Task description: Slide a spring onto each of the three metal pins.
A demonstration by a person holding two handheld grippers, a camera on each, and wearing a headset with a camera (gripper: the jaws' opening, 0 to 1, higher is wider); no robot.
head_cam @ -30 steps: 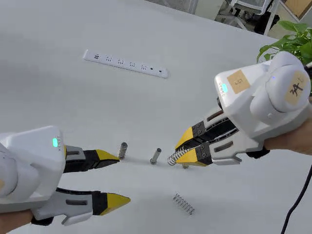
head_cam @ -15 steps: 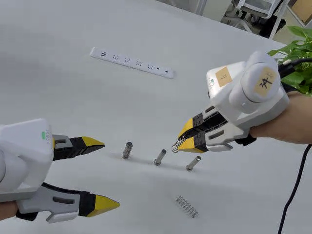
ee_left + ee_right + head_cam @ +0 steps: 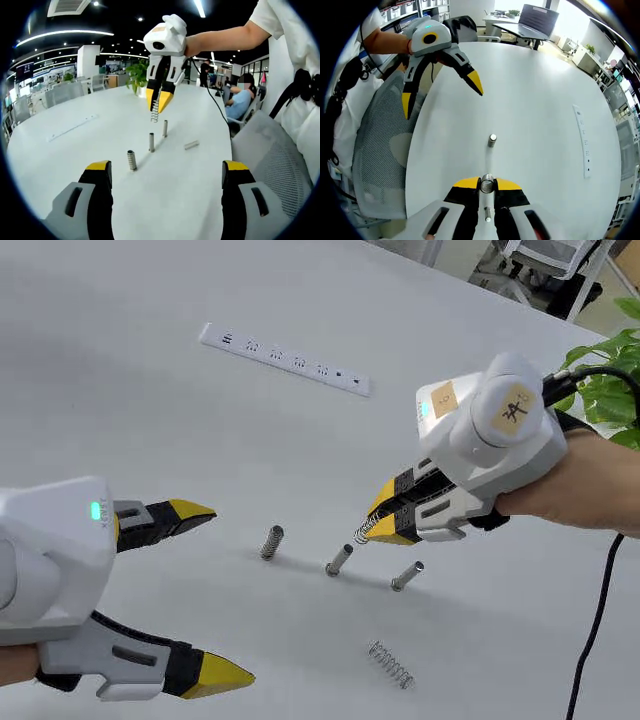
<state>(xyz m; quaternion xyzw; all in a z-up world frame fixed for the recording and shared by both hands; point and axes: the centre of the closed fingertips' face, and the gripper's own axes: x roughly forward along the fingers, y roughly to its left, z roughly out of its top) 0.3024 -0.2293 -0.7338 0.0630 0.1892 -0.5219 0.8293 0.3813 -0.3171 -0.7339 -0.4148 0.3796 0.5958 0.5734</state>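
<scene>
Labels first: two tan stickers (image 3: 513, 408) on the right gripper (image 3: 385, 530) carry handwritten marks I cannot read. No print is legible on the white power strip (image 3: 285, 359), which lies at 11 o'clock on the table (image 3: 120, 400).

The right gripper's jaws are pinched on a spring (image 3: 364, 532), which sticks out past the yellow tips. It hangs at 1 o'clock of the middle pin (image 3: 339, 560). In the left gripper view it is just above that pin, not touching.

The left gripper (image 3: 222, 595) sits at 8 o'clock with its jaws spread wide and nothing between them. A green light glows on its body.

The left pin (image 3: 276, 531) is sleeved by a fitted spring (image 3: 270, 544). The right pin (image 3: 407, 575) is bare. A loose spring (image 3: 391, 664) lies flat at 5 o'clock of the middle pin, well apart from it.

Surroundings: a plant (image 3: 610, 390) at 2 o'clock, a black cable (image 3: 600, 620) down the 4 o'clock edge, and a mesh chair (image 3: 270, 160) beside the table. Nothing blocks the pins.
</scene>
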